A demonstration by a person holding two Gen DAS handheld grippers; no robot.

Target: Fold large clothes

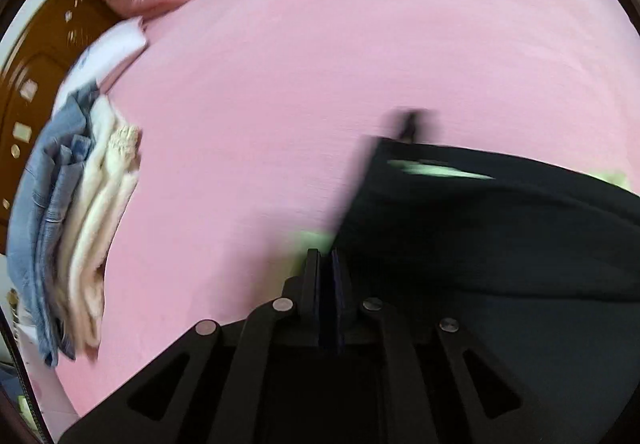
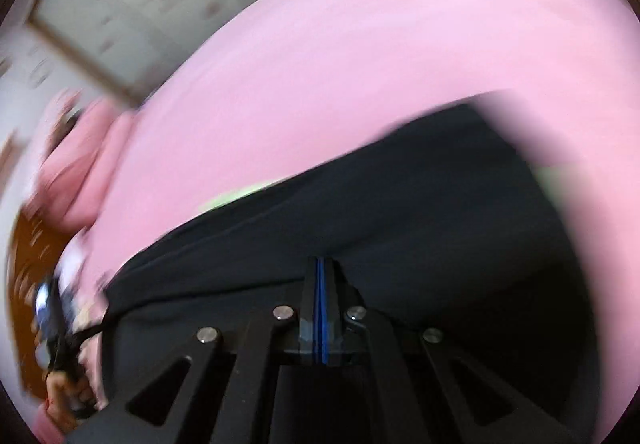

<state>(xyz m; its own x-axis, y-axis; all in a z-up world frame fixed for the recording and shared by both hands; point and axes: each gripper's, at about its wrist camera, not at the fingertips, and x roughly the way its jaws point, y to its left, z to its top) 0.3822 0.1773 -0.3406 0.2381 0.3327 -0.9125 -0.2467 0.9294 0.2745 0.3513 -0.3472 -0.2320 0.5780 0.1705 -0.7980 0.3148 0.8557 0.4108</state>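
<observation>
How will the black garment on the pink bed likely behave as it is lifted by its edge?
The black garment will probably flop and drape: it already sags in soft folds over the pink sheet. It looks thick, so likely fairly heavy. Matte cloth should not slip from the shut fingers.

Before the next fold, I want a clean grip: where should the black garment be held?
Judging by its pose, grip the black garment at its near hem, coming from the near side: that edge faces both shut grippers, left and right, while the rest drapes over the pink sheet.
</observation>
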